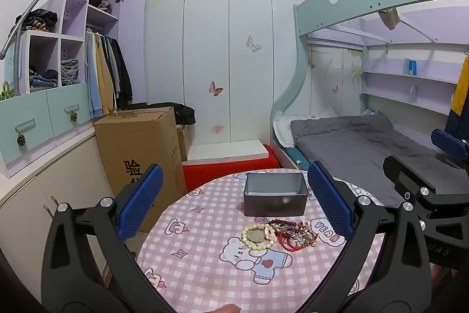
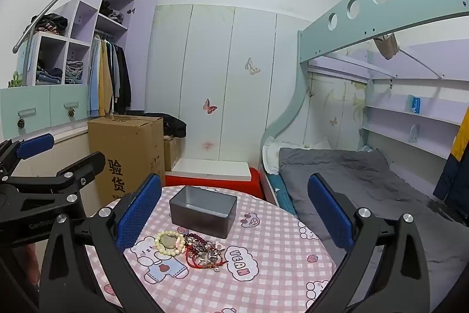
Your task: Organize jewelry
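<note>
Both sets of tongs sit nearest the lens: left tongs (image 1: 234, 201) and right tongs (image 2: 234, 209), each w/ blue pads spread wide, released, gripping nothing, held above the counter (image 1: 205, 277) w/ its pink checked bear cloth. Jewelry pile (image 1: 293, 233) lies mid-frame in the left view, lower center-left in the right view (image 2: 202, 250): red cords, dark beads, silver bits tangled together. Cream bead bracelet (image 1: 258, 236) touches the pile's left side. Gray tin box (image 1: 275, 197) stands open just behind the pile, looks empty afaict. Bed (image 1: 366, 143) at right, cardboard box (image 1: 140, 143) at left of frame.
</note>
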Action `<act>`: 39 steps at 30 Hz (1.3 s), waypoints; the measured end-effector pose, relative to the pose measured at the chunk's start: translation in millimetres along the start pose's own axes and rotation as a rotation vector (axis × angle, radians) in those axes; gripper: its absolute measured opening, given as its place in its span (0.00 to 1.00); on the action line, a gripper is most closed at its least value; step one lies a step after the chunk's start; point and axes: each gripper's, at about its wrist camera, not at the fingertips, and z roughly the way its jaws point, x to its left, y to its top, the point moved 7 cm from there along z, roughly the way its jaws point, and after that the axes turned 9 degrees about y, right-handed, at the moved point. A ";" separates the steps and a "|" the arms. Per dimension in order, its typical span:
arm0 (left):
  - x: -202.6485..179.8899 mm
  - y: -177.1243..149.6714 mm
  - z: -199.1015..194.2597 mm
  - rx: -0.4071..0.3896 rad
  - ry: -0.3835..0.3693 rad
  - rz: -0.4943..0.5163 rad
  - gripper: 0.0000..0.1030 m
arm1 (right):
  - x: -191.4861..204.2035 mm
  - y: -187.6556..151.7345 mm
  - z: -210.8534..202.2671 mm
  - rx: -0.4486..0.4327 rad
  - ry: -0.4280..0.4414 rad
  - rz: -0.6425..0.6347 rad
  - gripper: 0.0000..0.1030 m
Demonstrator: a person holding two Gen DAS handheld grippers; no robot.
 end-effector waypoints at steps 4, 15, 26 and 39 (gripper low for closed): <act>0.1 -0.1 0.2 0.004 -0.004 -0.003 0.94 | 0.0 0.4 -0.5 -0.001 -0.001 0.003 0.93; -0.3 -0.7 1.1 0.004 -0.003 -0.001 0.94 | -0.3 0.0 0.7 0.003 -0.001 0.000 0.93; 0.2 3.9 0.3 0.001 -0.004 -0.004 0.94 | -1.8 -0.2 0.8 -0.001 -0.001 -0.001 0.93; 2.5 6.0 -2.1 0.003 -0.006 -0.004 0.94 | -0.6 -0.9 -0.9 0.007 -0.006 -0.001 0.93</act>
